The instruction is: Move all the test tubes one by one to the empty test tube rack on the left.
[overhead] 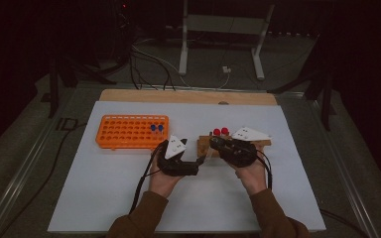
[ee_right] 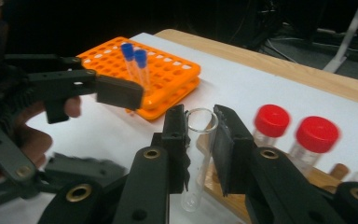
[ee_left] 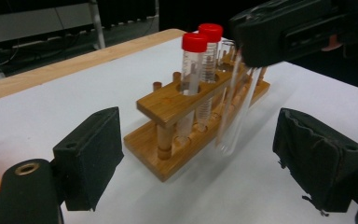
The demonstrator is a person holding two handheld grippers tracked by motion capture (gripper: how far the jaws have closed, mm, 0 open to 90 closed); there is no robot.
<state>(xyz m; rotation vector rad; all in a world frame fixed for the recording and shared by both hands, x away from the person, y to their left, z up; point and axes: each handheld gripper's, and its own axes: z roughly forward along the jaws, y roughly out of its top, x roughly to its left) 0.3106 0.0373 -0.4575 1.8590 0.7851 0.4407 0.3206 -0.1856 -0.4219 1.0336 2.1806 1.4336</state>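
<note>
A clear uncapped test tube [ee_right: 196, 158] hangs upright with my right gripper [ee_right: 200, 133] shut on it just below its rim. In the left gripper view the same tube [ee_left: 235, 116] hangs beside the wooden rack [ee_left: 168, 100], between the wide-apart pads [ee_left: 91, 154] of my left gripper [ee_left: 205, 158]; neither pad touches it. Two red-capped tubes [ee_left: 196, 60] stand in the wooden rack. From above, the left gripper [overhead: 198, 159] and right gripper [overhead: 213, 144] meet tip to tip in front of the rack [overhead: 204, 145].
An orange grid rack [overhead: 129, 133] lies at the left of the white mat and holds two blue-capped tubes [overhead: 156, 128]. The table's wooden edge [overhead: 188, 96] runs along the back. White mat [overhead: 104, 188] stretches toward the front.
</note>
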